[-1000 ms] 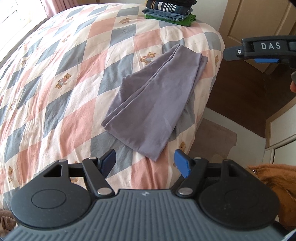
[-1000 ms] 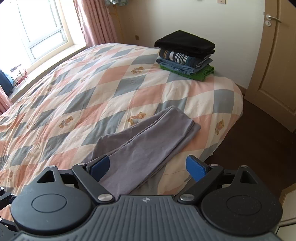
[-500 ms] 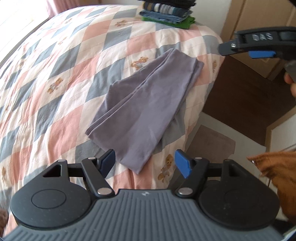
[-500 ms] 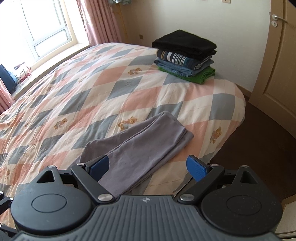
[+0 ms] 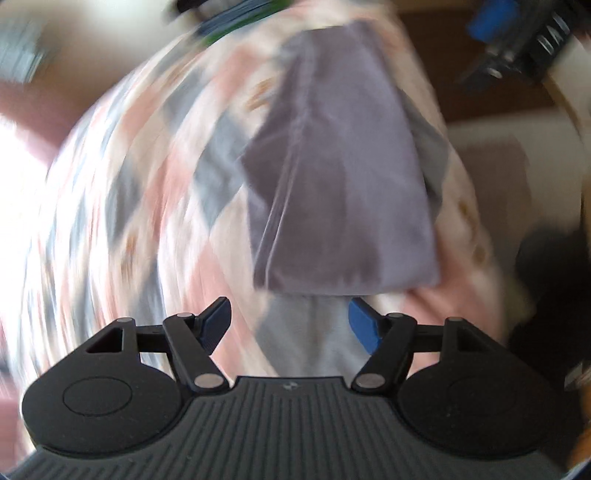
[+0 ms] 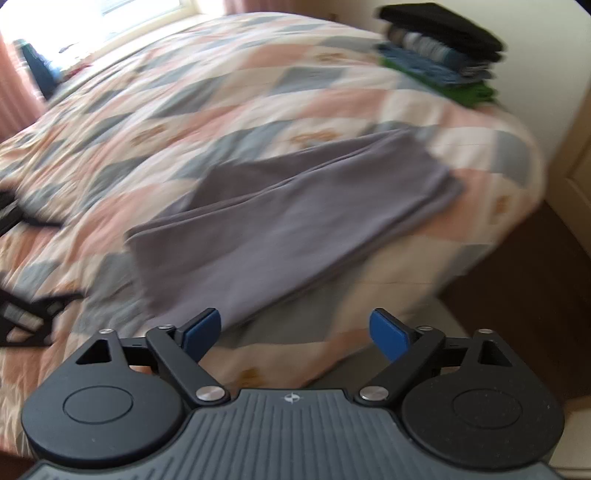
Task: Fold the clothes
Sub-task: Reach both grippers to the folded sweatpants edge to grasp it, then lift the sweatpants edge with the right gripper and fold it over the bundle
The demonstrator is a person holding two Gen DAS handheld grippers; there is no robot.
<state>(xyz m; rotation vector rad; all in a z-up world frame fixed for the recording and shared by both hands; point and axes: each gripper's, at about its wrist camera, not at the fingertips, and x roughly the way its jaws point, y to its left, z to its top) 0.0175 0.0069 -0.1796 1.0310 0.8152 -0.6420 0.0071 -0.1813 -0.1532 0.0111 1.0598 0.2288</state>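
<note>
A grey folded garment (image 5: 343, 192) (image 6: 295, 229) lies lengthwise near the bed's corner, on a checked pink, grey and white quilt (image 5: 140, 192) (image 6: 192, 96). My left gripper (image 5: 290, 321) is open and empty, just short of the garment's near end. My right gripper (image 6: 295, 328) is open too, empty, above the garment's near long edge by the bed's side. The right gripper (image 5: 517, 48) also shows blurred at the top right of the left wrist view. Both views are motion-blurred.
A stack of folded clothes (image 6: 443, 55), black on top and green at the bottom, sits at the far corner of the bed. Dark wooden floor (image 6: 524, 273) and a pale wall lie to the right. A window (image 6: 122, 14) is beyond the bed.
Both grippers have swung quickly: the left one turned to face along the garment's length and came nearer its end, the right one dropped lower and closer over it. The garment has not moved.
</note>
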